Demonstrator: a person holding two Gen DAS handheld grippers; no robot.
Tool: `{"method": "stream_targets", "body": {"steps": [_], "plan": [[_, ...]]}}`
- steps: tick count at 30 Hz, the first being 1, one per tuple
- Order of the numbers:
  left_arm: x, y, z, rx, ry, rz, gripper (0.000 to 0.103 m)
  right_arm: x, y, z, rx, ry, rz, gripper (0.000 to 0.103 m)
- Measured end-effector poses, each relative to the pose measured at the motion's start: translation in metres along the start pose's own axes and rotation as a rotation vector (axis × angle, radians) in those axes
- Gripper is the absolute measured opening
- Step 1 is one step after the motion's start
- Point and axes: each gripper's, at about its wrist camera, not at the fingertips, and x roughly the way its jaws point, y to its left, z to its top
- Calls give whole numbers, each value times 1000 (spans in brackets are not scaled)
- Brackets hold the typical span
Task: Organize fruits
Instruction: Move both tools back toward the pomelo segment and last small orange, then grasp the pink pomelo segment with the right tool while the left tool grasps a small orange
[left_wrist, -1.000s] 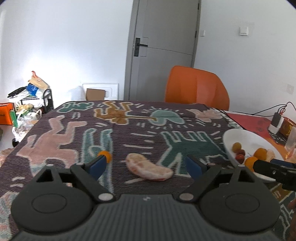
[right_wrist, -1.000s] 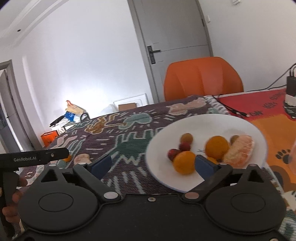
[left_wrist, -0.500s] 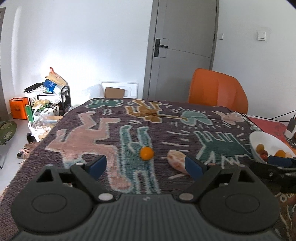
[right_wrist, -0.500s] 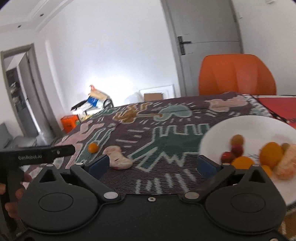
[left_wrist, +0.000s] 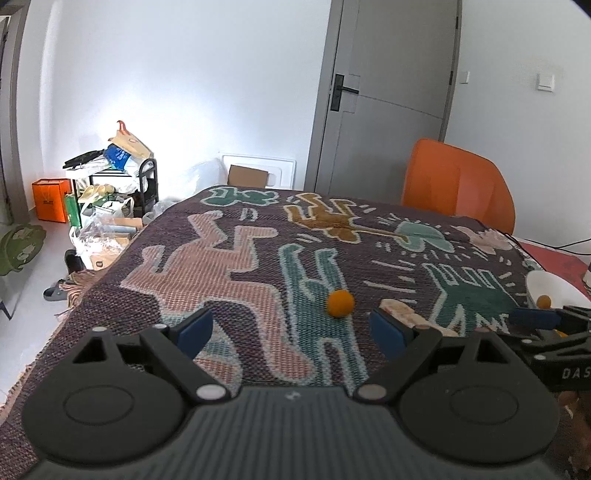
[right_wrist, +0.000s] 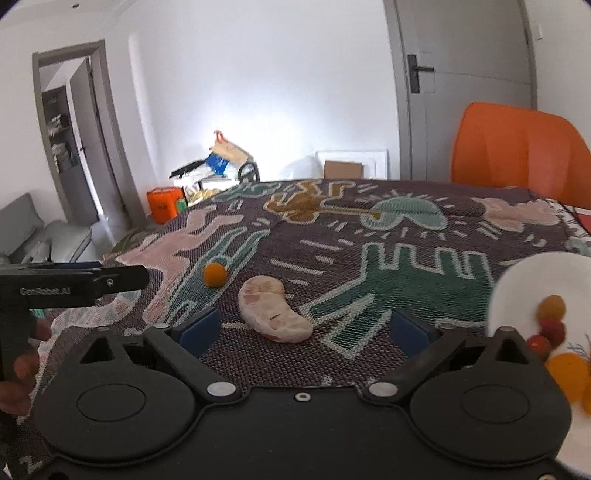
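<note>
Pomelo segment (right_wrist: 274, 309) lies between right gripper (right_wrist: 304, 328) fingers, untouched.

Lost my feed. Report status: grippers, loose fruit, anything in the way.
Left gripper open, empty. Right gripper open, empty, jaws just narrowed slightly. Small orange and peeled fruit piece loose on the cloth, outside the plate. Nothing in the way.

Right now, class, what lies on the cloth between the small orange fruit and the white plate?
A peeled pale fruit segment lies between the small orange fruit and the white plate, clearest in the right wrist view.
</note>
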Motion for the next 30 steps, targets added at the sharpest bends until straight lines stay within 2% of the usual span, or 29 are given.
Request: {"method": "stream_targets", "body": {"steps": [3, 7, 11, 16, 22, 29, 30], "plan": [[4, 6, 0, -16, 8, 7, 90, 8, 4, 3, -19, 12, 10, 91], [8, 13, 1, -32, 14, 11, 90, 21, 11, 5, -40, 40, 28, 81], [11, 17, 1, -42, 18, 13, 90, 32, 15, 5, -53, 59, 39, 81], [16, 21, 1, -57, 24, 13, 90, 49, 16, 6, -60, 89, 37, 70], [23, 21, 0, -53, 32, 9, 90, 60, 15, 9, -55, 85, 26, 59], [32, 20, 2, -55, 39, 5, 90, 68, 13, 15, -42, 83, 22, 55], [33, 19, 3, -55, 39, 4, 90, 69, 14, 15, -45, 83, 23, 52]]}}
